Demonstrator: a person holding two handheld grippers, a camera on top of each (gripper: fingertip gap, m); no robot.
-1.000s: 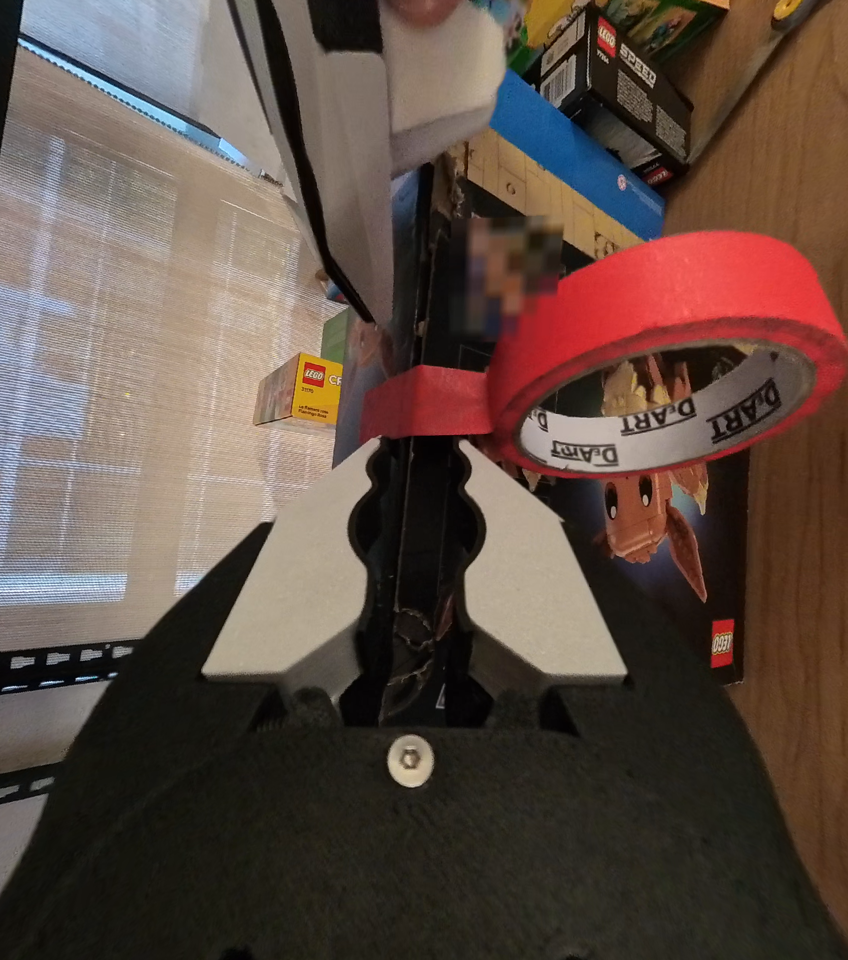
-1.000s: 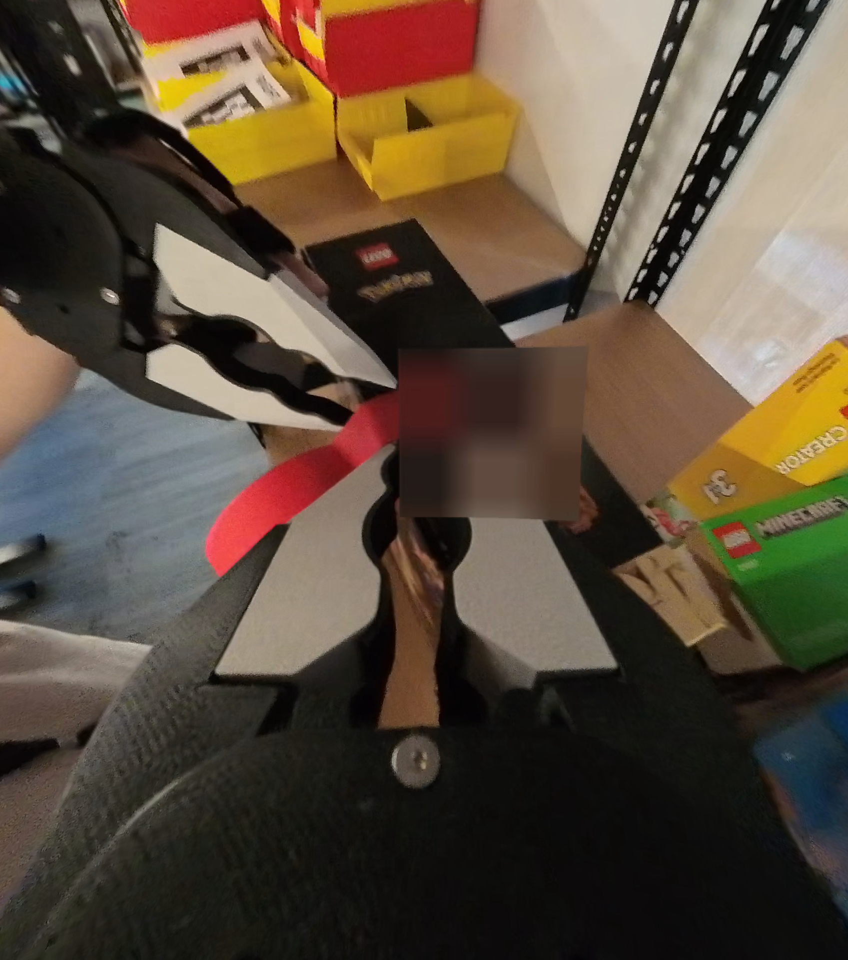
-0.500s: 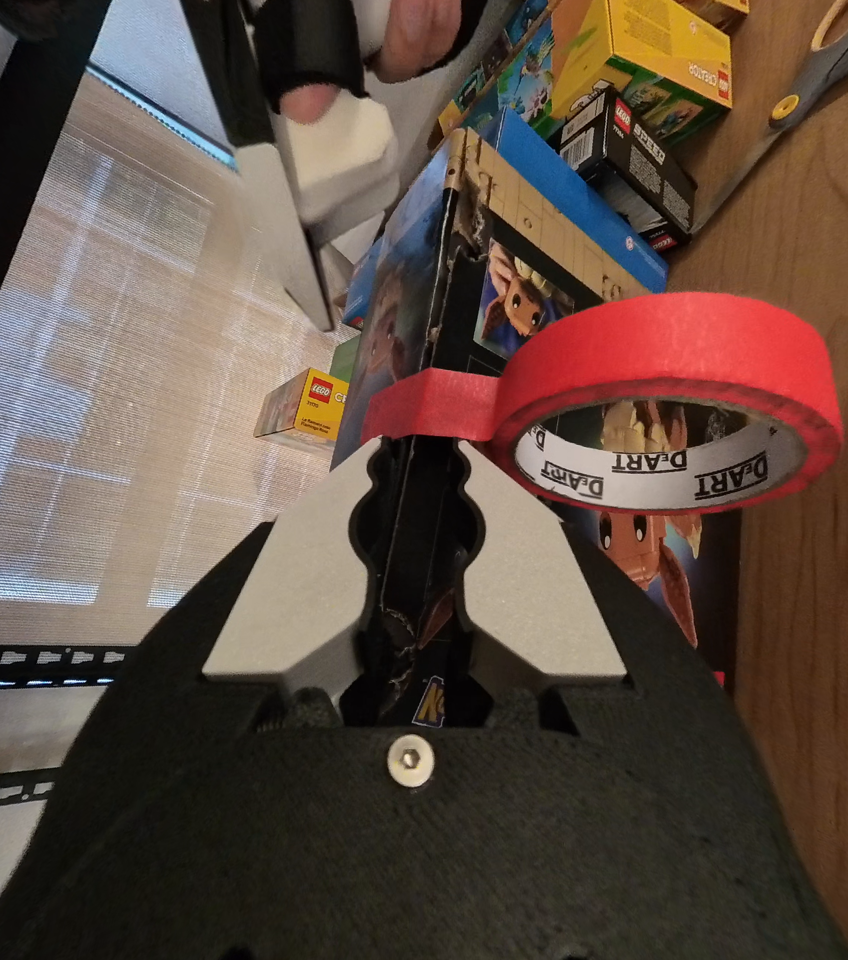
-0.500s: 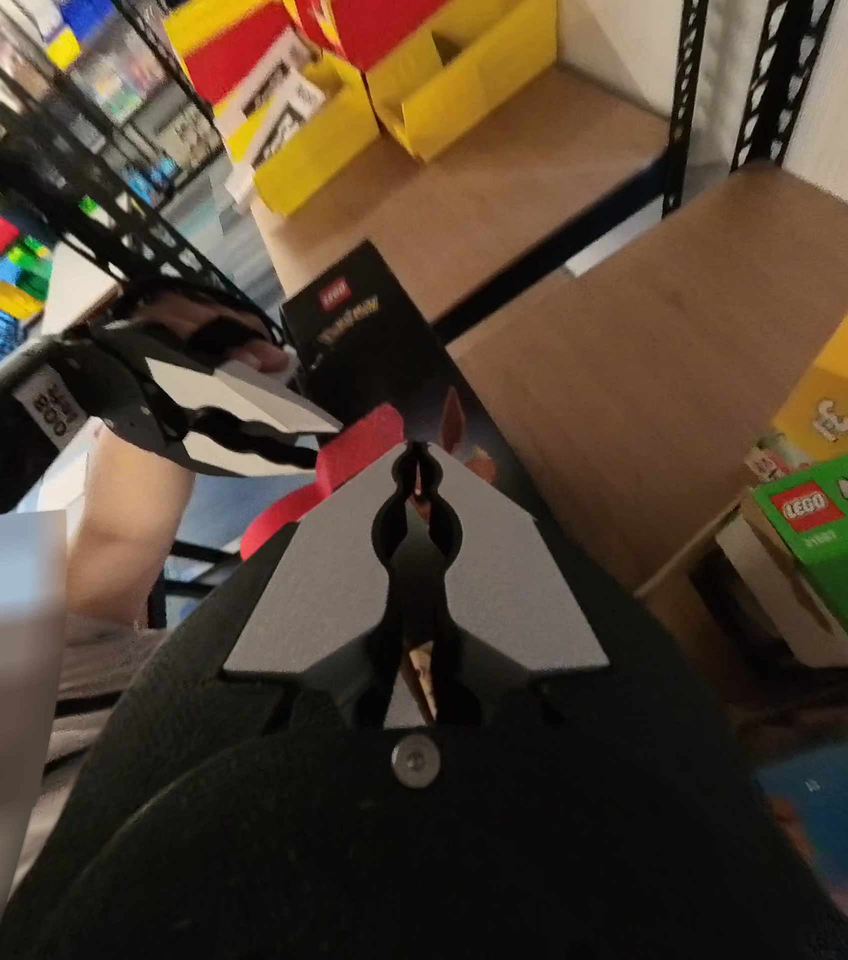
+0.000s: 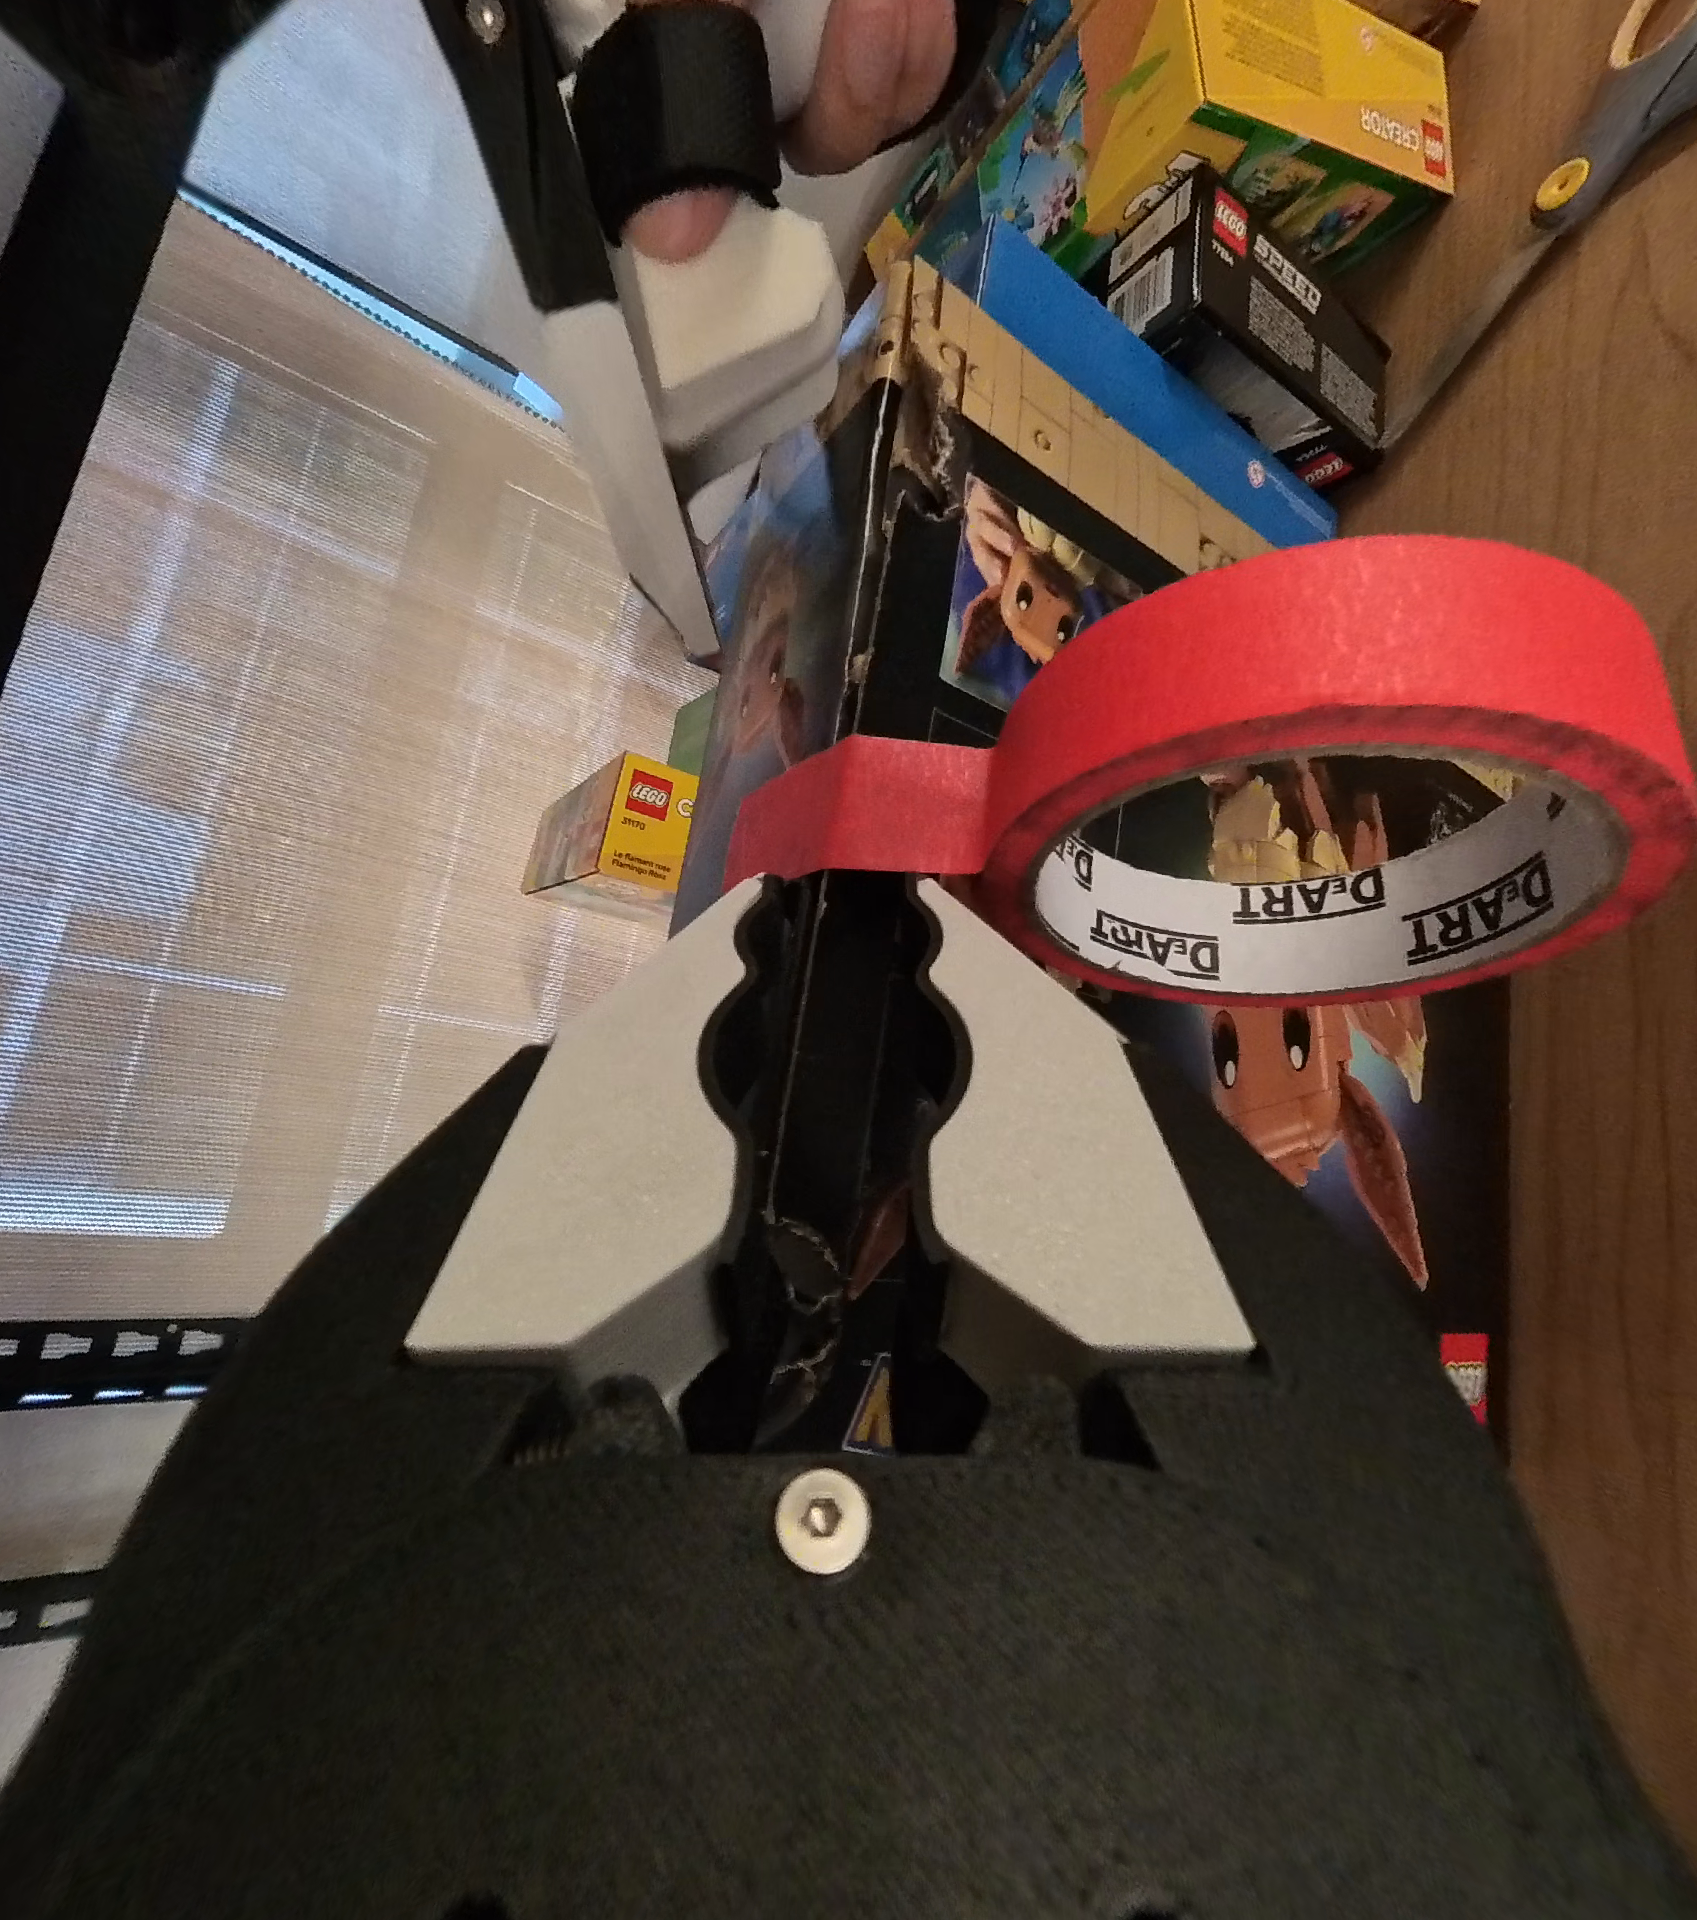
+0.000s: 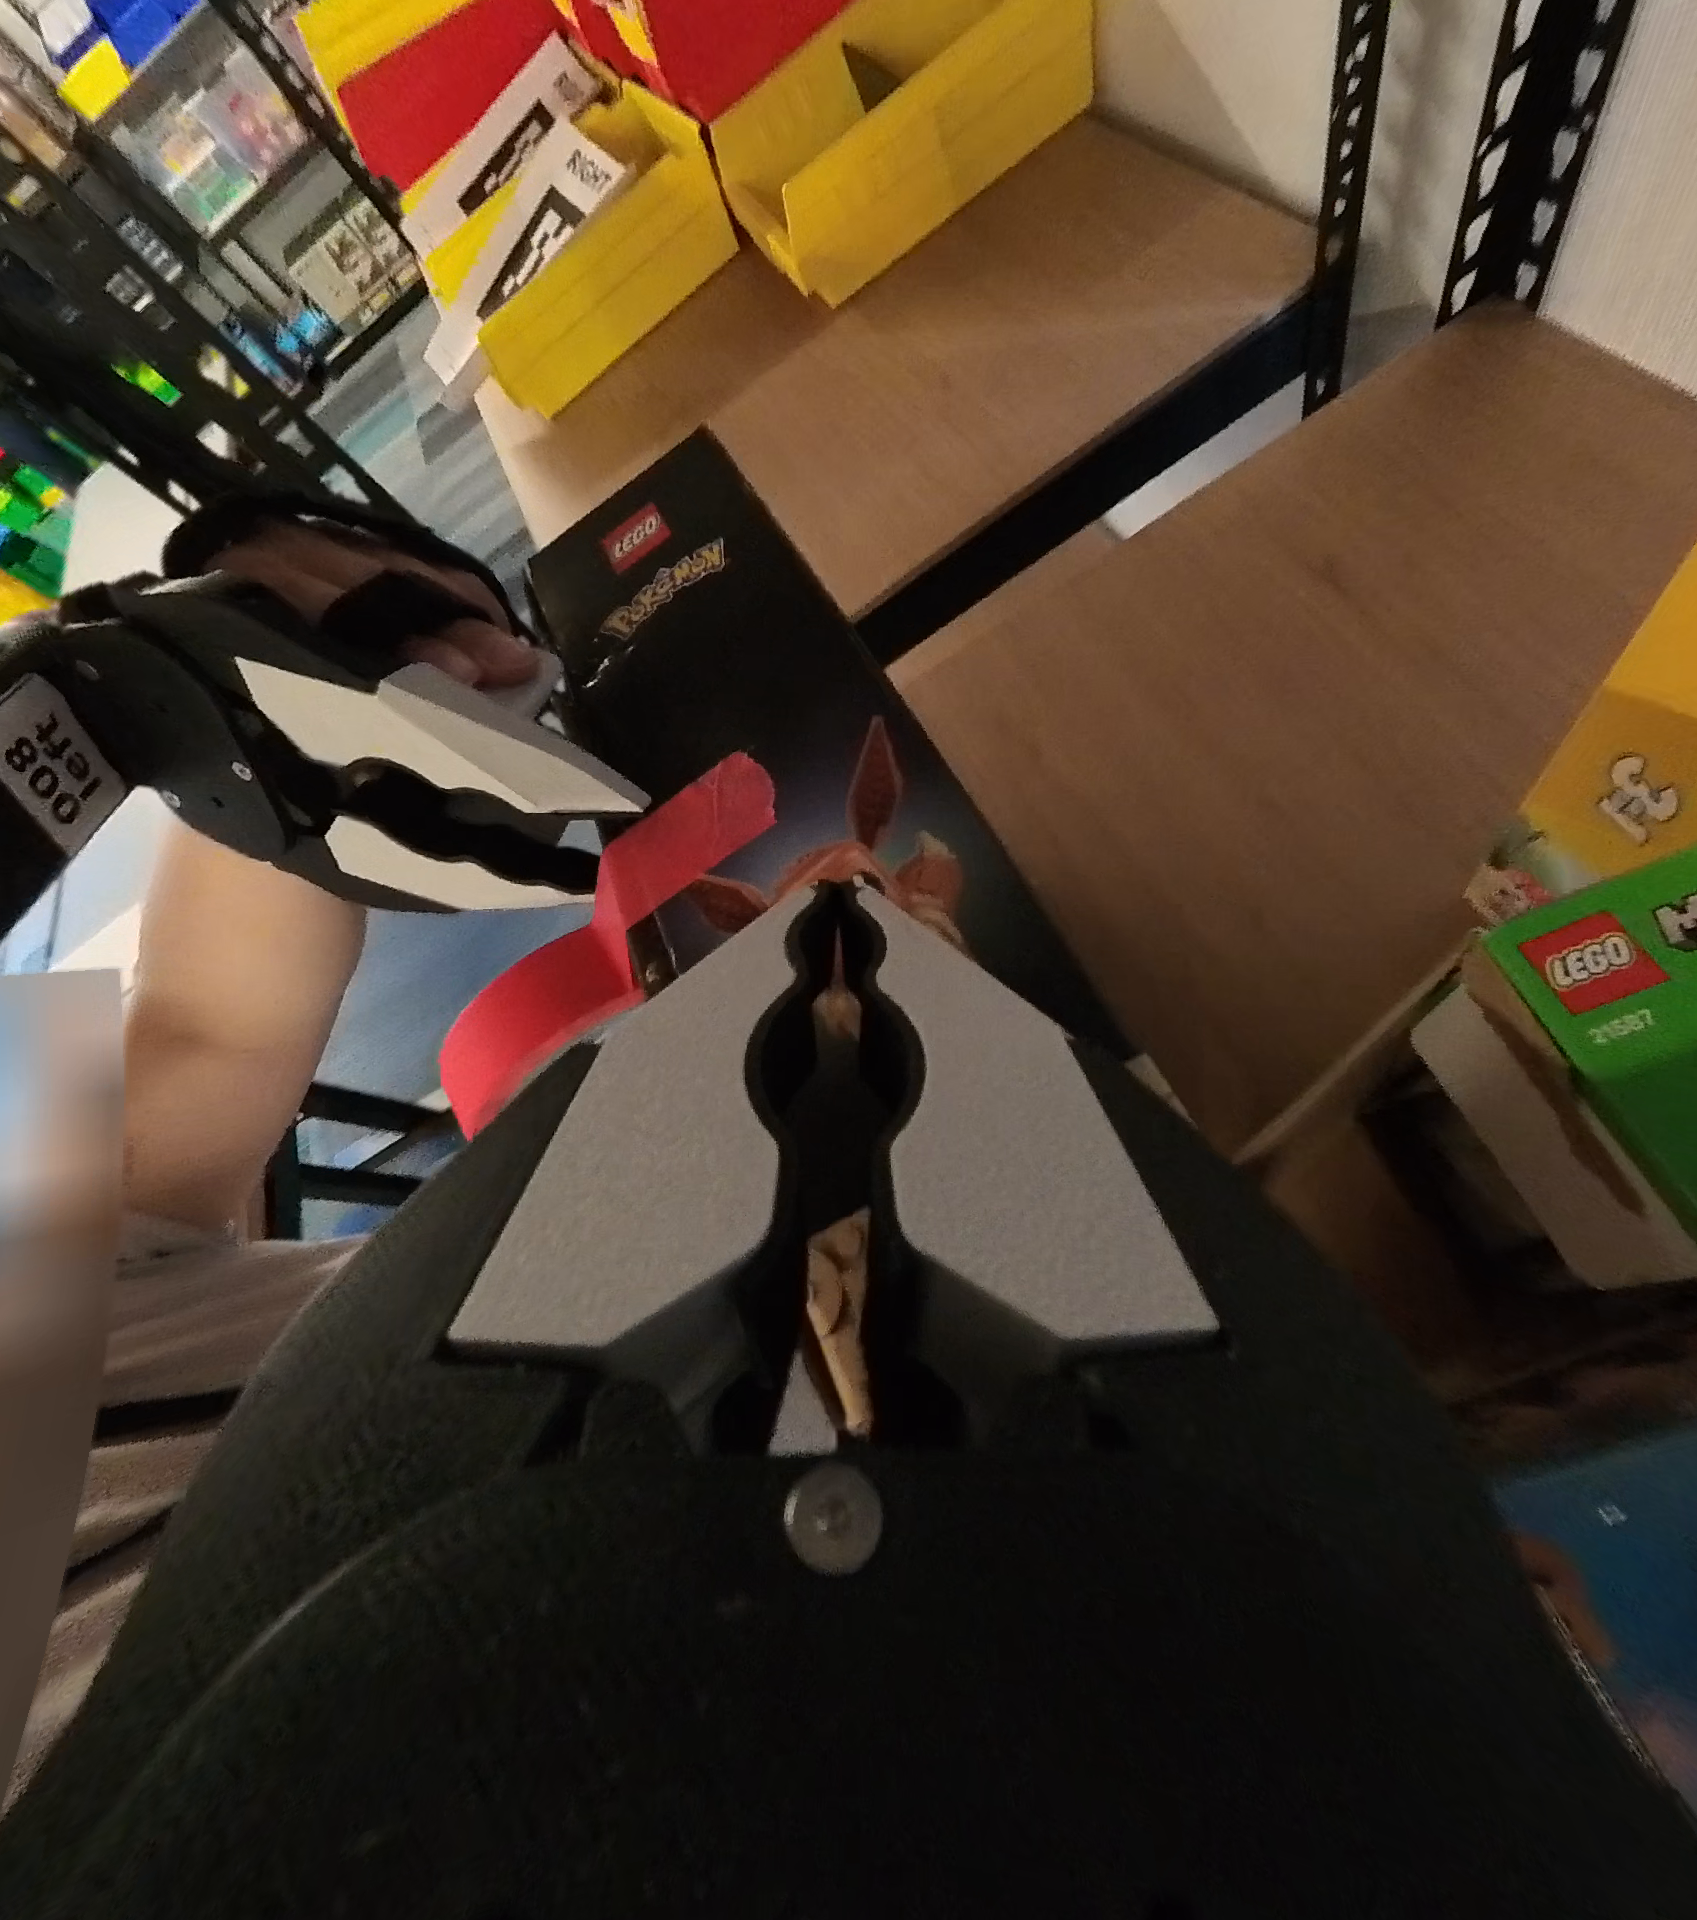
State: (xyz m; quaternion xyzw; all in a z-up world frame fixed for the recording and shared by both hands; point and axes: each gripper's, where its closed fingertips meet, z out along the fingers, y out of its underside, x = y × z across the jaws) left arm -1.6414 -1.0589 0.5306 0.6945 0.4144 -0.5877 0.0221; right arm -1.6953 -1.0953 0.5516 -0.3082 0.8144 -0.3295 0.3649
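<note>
Against black box (image 5: 948,665) edge — left gripper (image 5: 839,888) seemingly pinching red tape (image 5: 1343,769) strip; right gripper (image 6: 839,899) closed

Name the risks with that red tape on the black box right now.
1. The roll appears to hang off the box by one short strip folded over its edge; its weight may peel the strip loose.
2. The strip looks creased in the right wrist view, so it may bond poorly.
3. The left gripper sits right at the strip, and the right gripper, shut, is close by; they might bump or snag it.
</note>
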